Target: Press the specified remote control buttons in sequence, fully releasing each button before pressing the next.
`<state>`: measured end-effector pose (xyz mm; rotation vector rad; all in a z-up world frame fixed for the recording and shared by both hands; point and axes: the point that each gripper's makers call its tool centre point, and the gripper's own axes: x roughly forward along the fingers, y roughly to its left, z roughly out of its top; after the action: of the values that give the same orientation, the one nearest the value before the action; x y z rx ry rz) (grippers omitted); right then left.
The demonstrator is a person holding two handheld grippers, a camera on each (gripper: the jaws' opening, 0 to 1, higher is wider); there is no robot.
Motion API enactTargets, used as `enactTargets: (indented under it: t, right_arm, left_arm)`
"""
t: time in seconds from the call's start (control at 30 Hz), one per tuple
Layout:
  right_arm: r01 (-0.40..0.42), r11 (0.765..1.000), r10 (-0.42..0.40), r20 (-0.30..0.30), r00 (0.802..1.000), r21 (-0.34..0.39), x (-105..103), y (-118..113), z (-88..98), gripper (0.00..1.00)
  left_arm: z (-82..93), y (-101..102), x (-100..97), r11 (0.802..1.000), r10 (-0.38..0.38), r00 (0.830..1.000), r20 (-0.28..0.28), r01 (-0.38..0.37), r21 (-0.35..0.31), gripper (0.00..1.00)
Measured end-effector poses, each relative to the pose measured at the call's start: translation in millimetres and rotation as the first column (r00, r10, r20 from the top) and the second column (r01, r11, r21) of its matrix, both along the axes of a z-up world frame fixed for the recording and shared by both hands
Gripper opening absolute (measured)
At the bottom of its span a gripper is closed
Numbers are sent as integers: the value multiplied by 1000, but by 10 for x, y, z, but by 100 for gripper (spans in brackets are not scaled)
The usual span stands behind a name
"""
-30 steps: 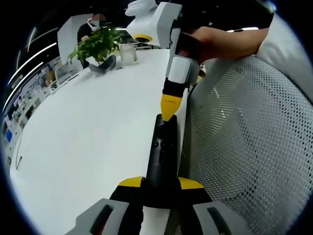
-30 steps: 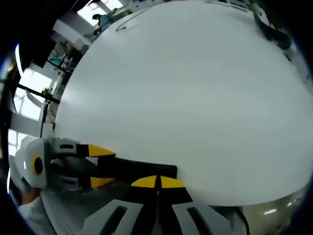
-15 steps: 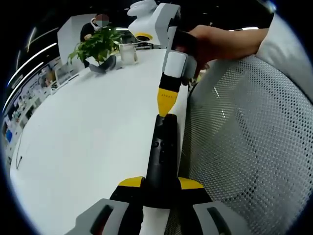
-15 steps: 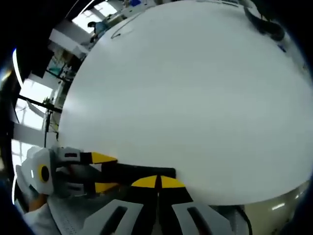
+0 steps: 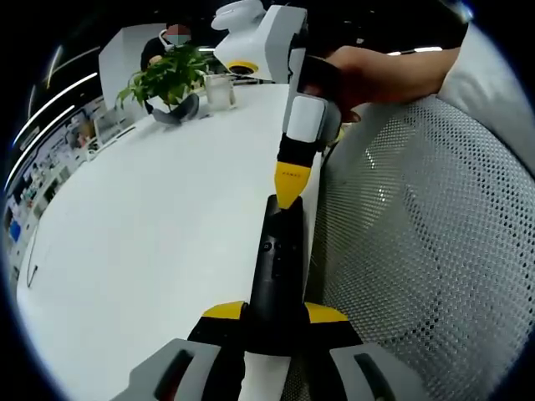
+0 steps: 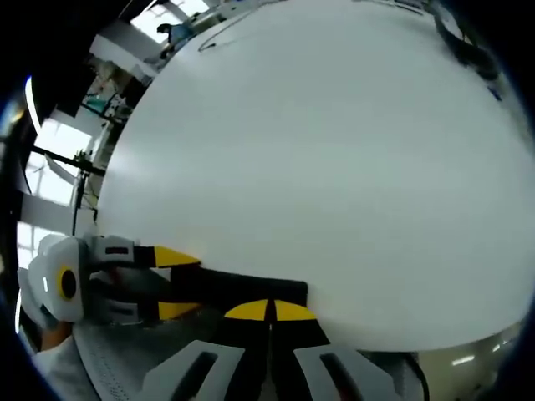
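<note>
**Black remote at the table edge**

We see a slim black remote control (image 5: 279,259) lying flat along the near edge of the white table, button face up with small round buttons at mid-length. In the right gripper view it (image 6: 238,291) runs crosswise, its far end squared off.

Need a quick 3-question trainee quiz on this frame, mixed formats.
1. True or false: the left gripper grips the black remote control.
2. The right gripper's shut yellow tip meets which end of the remote: A) far end, B) end held in the left jaws?
3. Fill in: beside the white table is a mesh ____.

Key: 1 true; 2 A; 3 chair.
</note>
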<state>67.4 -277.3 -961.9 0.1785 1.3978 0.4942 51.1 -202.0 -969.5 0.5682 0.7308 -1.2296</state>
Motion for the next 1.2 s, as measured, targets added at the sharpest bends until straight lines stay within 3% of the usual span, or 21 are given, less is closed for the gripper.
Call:
enactTargets:
  t: [0.4,0.63,1.2]
  right_arm:
    - [-42,998,43,18,999,-37,9,1,1,0]
    - [-24,1000,24,37,999,-8,27,23,18,0]
    - [-82,997,82,46,996,1,-7,110,-5,0]
  left_arm:
    - [4,-11,6,1000,-5,1000,1,5,-4,25]
    - [3,-9,6,1000,-5,1000,2,5,-4,25]
    - [-3,-5,-3,1000,-4,1000,0,4,-6,25]
